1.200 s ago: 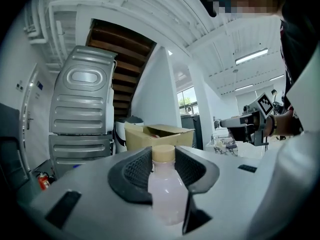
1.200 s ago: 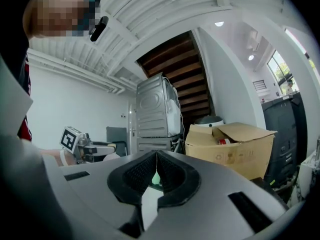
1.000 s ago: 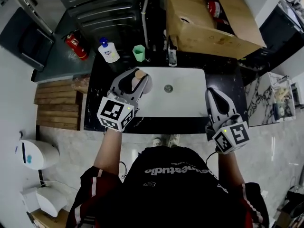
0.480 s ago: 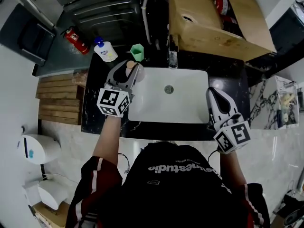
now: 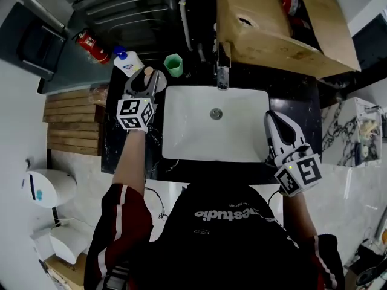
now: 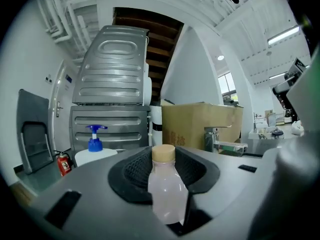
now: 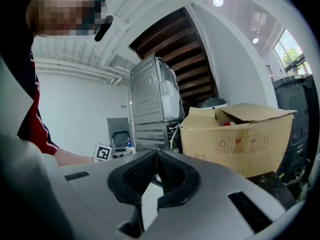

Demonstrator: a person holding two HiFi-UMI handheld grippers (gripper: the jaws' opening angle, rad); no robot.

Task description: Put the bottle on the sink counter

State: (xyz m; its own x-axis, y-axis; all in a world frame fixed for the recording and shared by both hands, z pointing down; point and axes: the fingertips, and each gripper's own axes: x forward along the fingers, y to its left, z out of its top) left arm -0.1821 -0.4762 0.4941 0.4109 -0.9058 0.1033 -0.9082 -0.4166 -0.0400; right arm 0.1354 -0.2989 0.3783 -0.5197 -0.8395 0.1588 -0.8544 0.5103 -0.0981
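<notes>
One tabletop: black stone tabletop [image 5: 293,104] around white rectangular sink [image 5: 205,138].
Left gripper [image 5: 145,80]: jaws clamped on pale pink plastic bottle [image 6: 168,196] with tan cap.
Right gripper [image 5: 272,118]: jaws together, empty.
Bottle: upright, over tabletop left of sink.

L arm stretched fwd, L tongs [image 5: 147,80] clamped on bottle [image 6: 167,194]; R tongs [image 5: 270,116] closed, empty, near torso.

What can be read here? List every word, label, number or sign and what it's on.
"estudio": end of a white word on the person's black shirt, upside down in the head view; start unclear.
Handling pictograms, no words: cardboard box, right gripper view.
Reddish print on that box, left gripper view: too blurred to read.
</notes>
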